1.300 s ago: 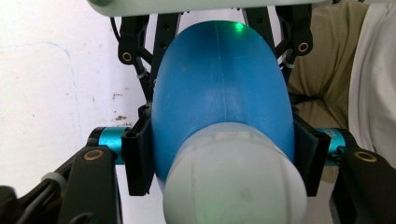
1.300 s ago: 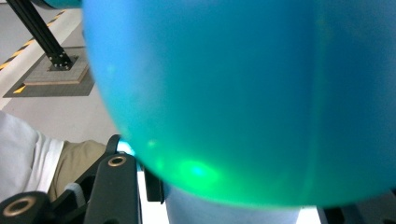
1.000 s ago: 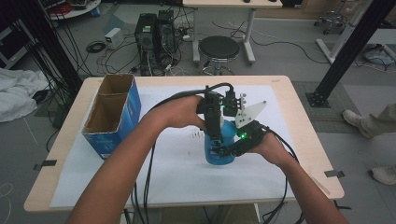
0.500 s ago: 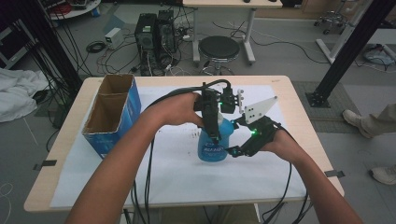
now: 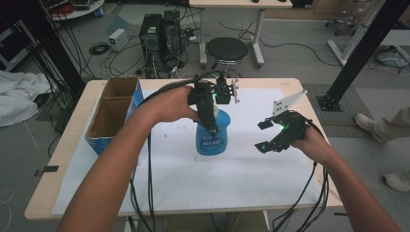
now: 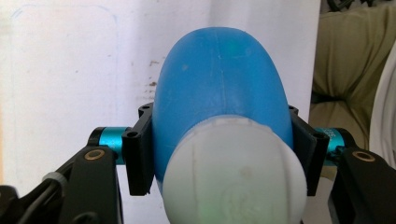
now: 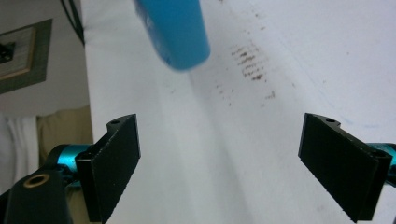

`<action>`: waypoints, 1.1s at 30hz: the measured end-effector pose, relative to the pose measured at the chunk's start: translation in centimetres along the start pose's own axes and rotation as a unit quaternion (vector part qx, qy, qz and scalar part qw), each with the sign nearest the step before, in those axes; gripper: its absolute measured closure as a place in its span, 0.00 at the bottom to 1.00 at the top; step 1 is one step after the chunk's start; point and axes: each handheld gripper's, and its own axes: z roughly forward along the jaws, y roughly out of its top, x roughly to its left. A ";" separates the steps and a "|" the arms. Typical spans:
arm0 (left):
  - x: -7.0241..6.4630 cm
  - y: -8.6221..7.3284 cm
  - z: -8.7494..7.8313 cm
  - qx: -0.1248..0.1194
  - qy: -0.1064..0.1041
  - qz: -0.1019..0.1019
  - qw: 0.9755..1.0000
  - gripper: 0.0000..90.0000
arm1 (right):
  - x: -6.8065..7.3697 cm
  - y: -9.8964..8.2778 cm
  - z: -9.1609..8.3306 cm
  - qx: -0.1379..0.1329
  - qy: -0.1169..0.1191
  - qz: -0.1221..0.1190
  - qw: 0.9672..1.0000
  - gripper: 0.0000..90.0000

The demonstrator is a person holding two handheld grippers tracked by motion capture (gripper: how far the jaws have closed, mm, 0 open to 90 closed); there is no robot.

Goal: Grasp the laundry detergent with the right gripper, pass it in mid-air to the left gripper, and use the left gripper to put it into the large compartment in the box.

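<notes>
A blue plastic bottle (image 5: pixel 211 139) with a white cap (image 6: pixel 233 177) is upright at the middle of the table. My left gripper (image 5: pixel 212 126) comes down on it from above and is shut on its upper body (image 6: pixel 219 88), one black pad pressed on each side. Whether its base rests on the paper I cannot tell. My right gripper (image 5: pixel 263 135) is off to the bottle's right, apart from it. Its jaws have just been opening and stand wide with nothing between them (image 7: pixel 233 172). The bottle's lower end (image 7: pixel 175 28) shows farther off in the right gripper view.
White paper (image 5: pixel 232 183) covers the wooden table and has brown specks (image 7: pixel 250 65). An open cardboard box (image 5: pixel 113 111) with blue sides stands at the left edge. A stool (image 5: pixel 226 48) and computer towers (image 5: pixel 159 34) are behind the table. Cables trail from both grippers.
My right gripper has let go of the bottle's lower part, opened and swung away to the right. The left gripper has kept its grip and carried the bottle slightly left.
</notes>
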 end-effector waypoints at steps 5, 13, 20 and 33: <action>0.7 -0.8 -0.7 0.005 0.013 -0.021 1.000 0.42 | -0.9 -1.2 -1.2 0.041 -0.018 0.019 0.999 0.06; 1.9 -2.3 -2.0 0.007 0.032 -0.065 0.997 0.42 | -2.6 -3.3 -3.2 0.078 -0.066 0.074 0.992 0.01; 3.2 -3.7 -3.9 0.014 0.052 -0.099 0.994 0.42 | -3.1 -3.3 -4.1 0.117 -0.107 0.081 0.984 0.01; 4.9 -6.4 -8.6 0.004 0.067 -0.156 0.986 0.42 | -4.2 -1.6 -5.5 0.165 -0.124 0.080 0.975 0.01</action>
